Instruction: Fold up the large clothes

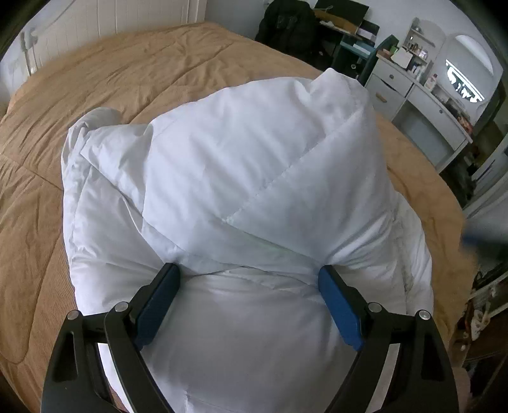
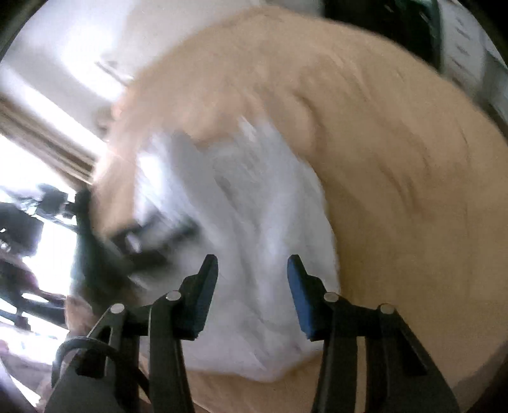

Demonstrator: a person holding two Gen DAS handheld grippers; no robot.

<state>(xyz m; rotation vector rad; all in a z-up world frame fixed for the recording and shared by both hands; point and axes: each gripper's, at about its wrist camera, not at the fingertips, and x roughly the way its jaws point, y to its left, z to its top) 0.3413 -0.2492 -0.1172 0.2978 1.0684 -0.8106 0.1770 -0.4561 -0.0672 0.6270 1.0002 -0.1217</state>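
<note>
Bed (image 1: 104, 95), wide, spread with a tan quilted cover, creased, filling most of the left wrist view and curving across the right wrist view, where it is badly smeared by blur. On it, toward the near edge, a white padded duvet (image 1: 254, 165), bulky, heaped in loose folds; one stitched panel is laid diagonally over the top, a rumpled edge bunches at its left side, and a faint grey smudge runs down its right flank. Same white mass shows in the right wrist view (image 2: 254, 228), blurred, lying on the tan cover with bare cover to its right. Beyond the bed's far right corner: a white dresser (image 1: 422, 95) with drawers and small clutter on top, and a dark garment (image 1: 285, 25) hung near a desk. Left tongs (image 1: 249, 273) point down onto the duvet, jaws set wide; a fat fold bulges between the blue pads (image 1: 339, 305) and the cloth puckers at both tips, so the pads touch it, but whether they clamp it I cannot tell. Right tongs (image 2: 252, 263) hover over the near part of the duvet, jaws partly apart, nothing between the fingers. Left tongs also appear at the left of the right wrist view (image 2: 149, 241), a dark blur against the white.
</note>
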